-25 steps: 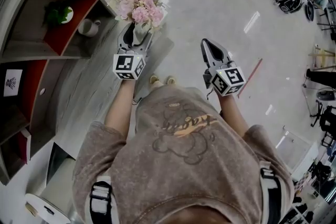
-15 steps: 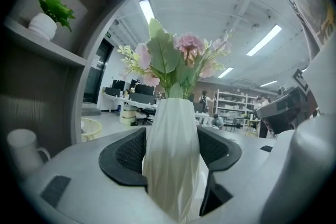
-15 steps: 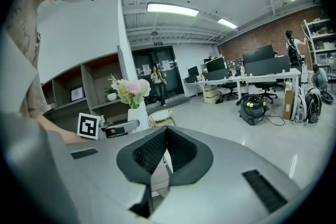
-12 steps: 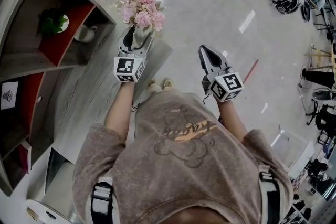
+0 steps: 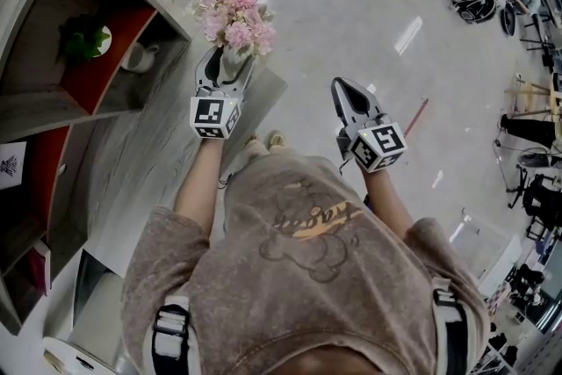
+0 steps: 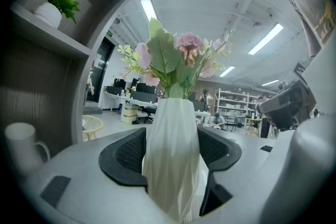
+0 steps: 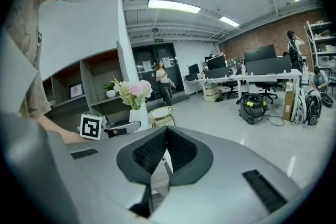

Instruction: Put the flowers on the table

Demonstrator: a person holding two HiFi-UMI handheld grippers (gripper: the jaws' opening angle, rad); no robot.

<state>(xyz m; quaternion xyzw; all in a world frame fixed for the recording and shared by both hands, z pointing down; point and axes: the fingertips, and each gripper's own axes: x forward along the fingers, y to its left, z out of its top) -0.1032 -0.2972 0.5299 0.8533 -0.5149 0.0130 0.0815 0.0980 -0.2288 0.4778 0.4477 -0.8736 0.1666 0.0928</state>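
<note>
Two grippers are in your hands, held out in front of you over the grey floor [image 5: 351, 4]. Your left gripper [image 5: 226, 57] [image 6: 171, 140] has its jaws pinching the white ribbed vase [image 5: 234, 60] [image 6: 170, 165], one dark pad against each side of its lower body. The vase stands upright, its long axis vertical and its mouth pointing up toward the ceiling lights in the left gripper view. The flowers [image 5: 234, 13] [image 6: 176, 57], pink blooms with green leaves, rise straight out of that mouth and fan a little to both sides. From the head view you look down onto the tops of the blooms, just past the left jaws and away from your body. The right gripper view shows the same: the vase upright above the left gripper, blooms on top.

Your left side is close to the shelf [image 5: 53, 105]. A white mug [image 5: 136, 57] [image 6: 23, 144] sits in one compartment, and a small potted plant [image 5: 83, 35] [image 6: 55, 5] sits on the level above it. The vase is held in the air just beside the shelf's outer corner, touching nothing but the jaws.

Your right gripper [image 5: 343, 89] [image 7: 165, 136] hangs well apart from the left, jaws pressed together with nothing between them.
</note>
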